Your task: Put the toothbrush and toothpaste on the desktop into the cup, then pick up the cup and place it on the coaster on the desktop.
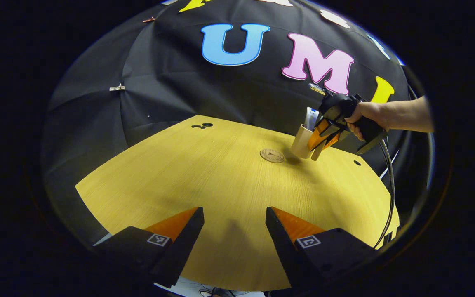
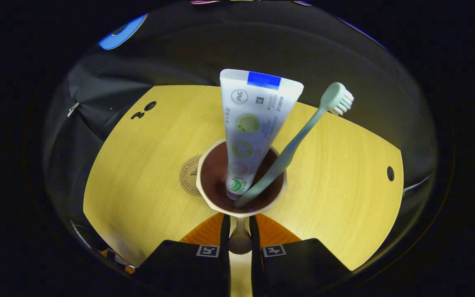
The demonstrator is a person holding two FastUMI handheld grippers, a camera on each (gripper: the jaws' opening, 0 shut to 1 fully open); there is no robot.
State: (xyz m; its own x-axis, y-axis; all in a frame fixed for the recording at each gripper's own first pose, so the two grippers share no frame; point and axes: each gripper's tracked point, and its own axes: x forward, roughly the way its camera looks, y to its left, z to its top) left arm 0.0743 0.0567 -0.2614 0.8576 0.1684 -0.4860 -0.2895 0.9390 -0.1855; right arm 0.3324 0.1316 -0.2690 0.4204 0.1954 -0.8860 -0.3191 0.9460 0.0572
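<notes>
Right gripper view had my right gripper point(image 2: 239, 231) closed down on the handle of the cup point(image 2: 241, 181), both fingers pressing that narrow handle between them, so the cup hung out in front with its mouth toward the camera. Gripping by the handle kept the rim free, I judged, and left the contents undisturbed. The toothpaste point(image 2: 252, 123) stood in the cup with its flat crimped end up, and the toothbrush point(image 2: 299, 142) leaned beside it, bristles at the top, its foot against the cup's inner wall. The coaster point(image 2: 189, 175) lay on the desktop point(image 2: 138, 165) just to the cup's left, partly hidden behind the rim.

From the left gripper view, the cup looked tilted and lifted clear of the wood, near the coaster but not over it, with a hand point(image 1: 365, 117) holding the tool. My left gripper point(image 1: 234, 231) hung wide open above bare wood, holding nothing, well apart from the work. To my mind, only setting the cup on the coaster remained.

The desktop was pale yellow wood with a few small dark holes; black cloth walled the booth behind.
</notes>
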